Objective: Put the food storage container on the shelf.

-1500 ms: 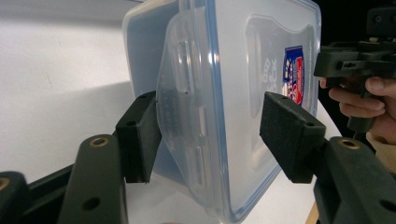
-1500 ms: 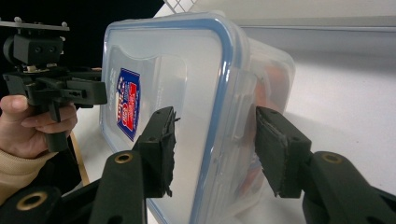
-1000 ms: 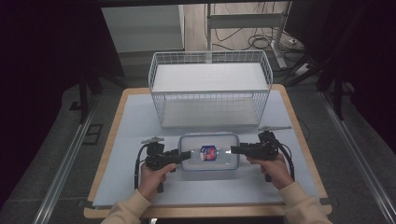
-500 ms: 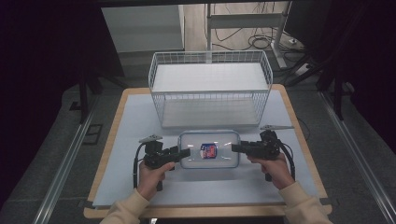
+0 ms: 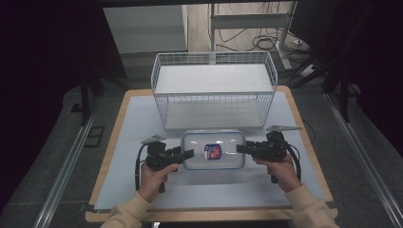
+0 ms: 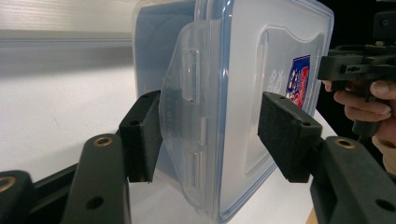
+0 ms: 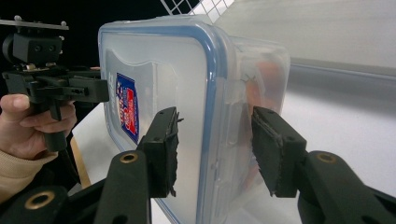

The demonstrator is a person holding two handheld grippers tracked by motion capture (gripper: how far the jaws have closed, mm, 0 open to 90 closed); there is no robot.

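In the left gripper view the black foam-padded fingers [image 6: 140, 135] of the left gripper [image 6: 210, 135] stand apart astride the short end of the clear rectangular plastic food box with a blue-edged snap lid and a red-and-blue label [image 6: 243, 93]; one pad touches or nearly touches the end latch flap, the other stands a little off the lid face, so no firm clamp is on. In the right gripper view the right gripper [image 7: 212, 151] straddles the opposite end the same way, its fingers [image 7: 275, 149] apart, with slim gaps on either side of the lid rim. Compared with a second ago, the box has moved away from the person: it lay between the grippers nearer the front edge, and now its far side sits just at the foot of the white wire basket [image 5: 214, 90], while both hands have advanced with it. From above, the left gripper [image 5: 186, 154] and right gripper [image 5: 240, 149] bracket the box [image 5: 214, 150] on the pale sheet covering the wooden bench [image 5: 114, 128]. My judgement is that the box is being brought toward the basket and a firmer two-sided squeeze would be needed before lifting it over the wire wall.
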